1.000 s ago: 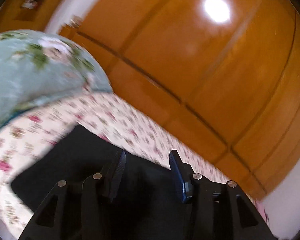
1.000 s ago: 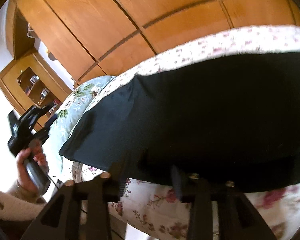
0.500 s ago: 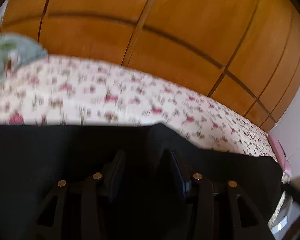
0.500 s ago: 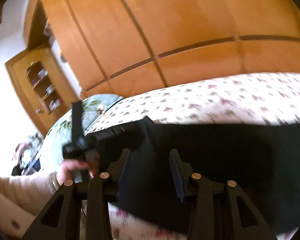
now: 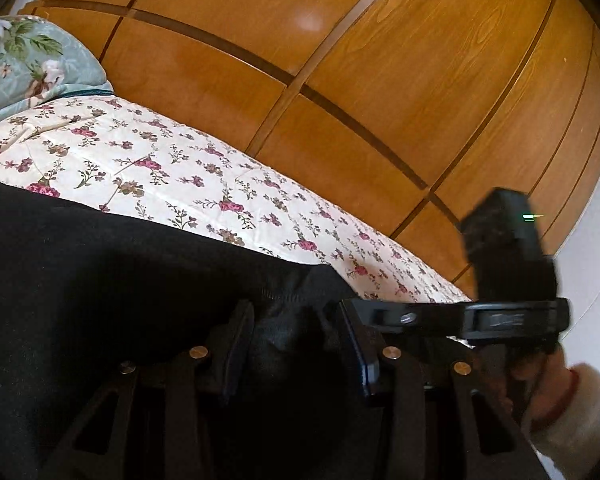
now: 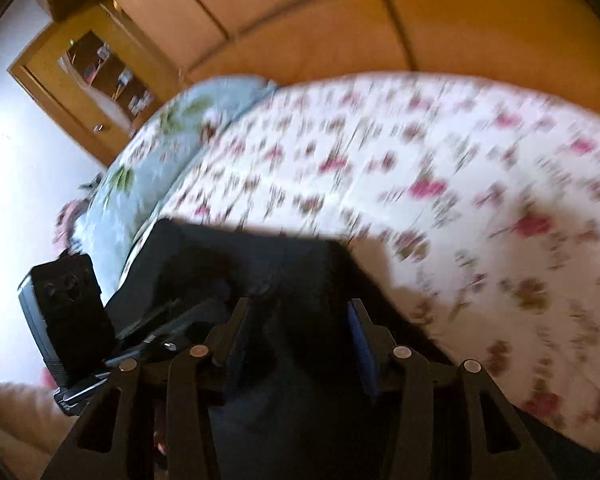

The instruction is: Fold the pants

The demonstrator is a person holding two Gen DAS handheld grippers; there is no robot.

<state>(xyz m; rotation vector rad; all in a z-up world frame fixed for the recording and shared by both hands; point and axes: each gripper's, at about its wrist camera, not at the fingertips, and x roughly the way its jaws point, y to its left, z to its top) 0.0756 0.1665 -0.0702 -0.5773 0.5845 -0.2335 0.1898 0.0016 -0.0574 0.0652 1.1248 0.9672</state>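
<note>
While the black pants lie spread on the floral-sheeted bed, a bunched fold is seen between the fingers of the left hand-held gripper — grip not confirmable. Right hand-held gripper is opening, dark cloth between its fingers, pads not pressing. Both are held close together at the near edge — wooden wardrobe behind.

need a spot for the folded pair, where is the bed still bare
Bare floral bedspread runs between the black pants and the wooden wardrobe, right of the green pillow. The near edge is crowded: pants bunched around both grippers, left gripper and right gripper close together.
</note>
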